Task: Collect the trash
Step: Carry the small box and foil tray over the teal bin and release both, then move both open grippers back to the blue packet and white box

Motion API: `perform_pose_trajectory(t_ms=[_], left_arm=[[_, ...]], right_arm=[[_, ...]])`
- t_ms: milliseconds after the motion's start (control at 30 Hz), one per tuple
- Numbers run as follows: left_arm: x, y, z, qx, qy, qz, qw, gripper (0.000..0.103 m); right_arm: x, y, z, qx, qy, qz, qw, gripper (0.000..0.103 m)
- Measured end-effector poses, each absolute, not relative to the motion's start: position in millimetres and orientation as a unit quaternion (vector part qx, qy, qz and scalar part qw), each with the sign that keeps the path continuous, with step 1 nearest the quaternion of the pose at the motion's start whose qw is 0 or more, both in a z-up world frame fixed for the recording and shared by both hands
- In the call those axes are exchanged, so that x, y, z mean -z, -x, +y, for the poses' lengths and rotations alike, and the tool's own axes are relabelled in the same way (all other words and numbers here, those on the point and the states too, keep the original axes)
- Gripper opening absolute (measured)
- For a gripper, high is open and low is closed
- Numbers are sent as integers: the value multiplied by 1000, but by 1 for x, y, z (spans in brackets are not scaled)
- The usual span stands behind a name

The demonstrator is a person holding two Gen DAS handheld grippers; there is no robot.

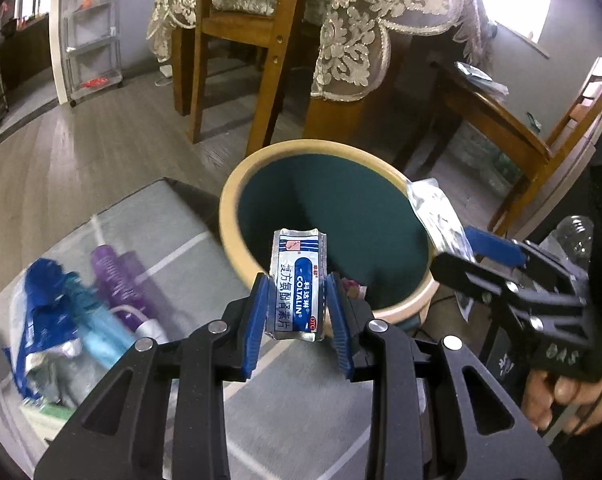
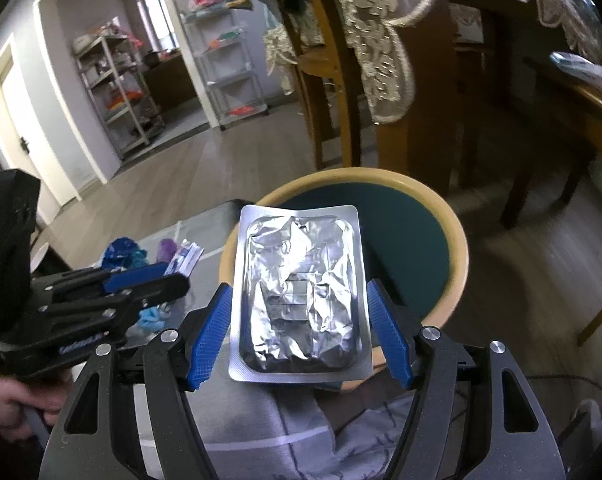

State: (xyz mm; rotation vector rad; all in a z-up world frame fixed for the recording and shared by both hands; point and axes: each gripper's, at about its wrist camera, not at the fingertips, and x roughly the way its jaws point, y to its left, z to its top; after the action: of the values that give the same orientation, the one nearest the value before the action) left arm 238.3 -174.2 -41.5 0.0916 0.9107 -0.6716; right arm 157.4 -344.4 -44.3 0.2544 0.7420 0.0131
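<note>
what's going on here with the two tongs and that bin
A person is collecting trash with handheld tongs. The left tongs grip a small blue-and-white medicine packet, and the right tongs hold a silver foil blister sheet. Both are held at the open round bin, nothing dropped yet. More litter lies on the grey mat.

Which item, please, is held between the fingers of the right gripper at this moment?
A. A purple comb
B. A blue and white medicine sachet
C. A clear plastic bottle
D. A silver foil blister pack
D: the right gripper is shut on the silver foil blister pack, above the bin.
</note>
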Motion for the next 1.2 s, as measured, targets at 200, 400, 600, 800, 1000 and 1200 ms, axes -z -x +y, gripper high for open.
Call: perform_pose_trajectory(t_ms=[200,400,600,800,1000,1200], left_arm=[[58,-261,-194,325,-23,453,830,29],[73,-276,-208,324,-20,470,821,30],[82,-283,-206,316,-19,478,819,31],[75,-282,-196,309,-19,466,829,47],[61,-277,-177,298,-13,452,841,50],[43,-266,-156,292,-11,432,853,55]], right_arm=[[57,-161,-361,21,-149,374,915,69],[66,-165,-369,30,-157,381,910,69],[75,-175,-369,32,-159,392,905,69],[81,-182,-361,29,-147,403,903,69],[84,-187,-361,30,-145,408,901,69],[89,-197,-358,38,-136,420,896,70]])
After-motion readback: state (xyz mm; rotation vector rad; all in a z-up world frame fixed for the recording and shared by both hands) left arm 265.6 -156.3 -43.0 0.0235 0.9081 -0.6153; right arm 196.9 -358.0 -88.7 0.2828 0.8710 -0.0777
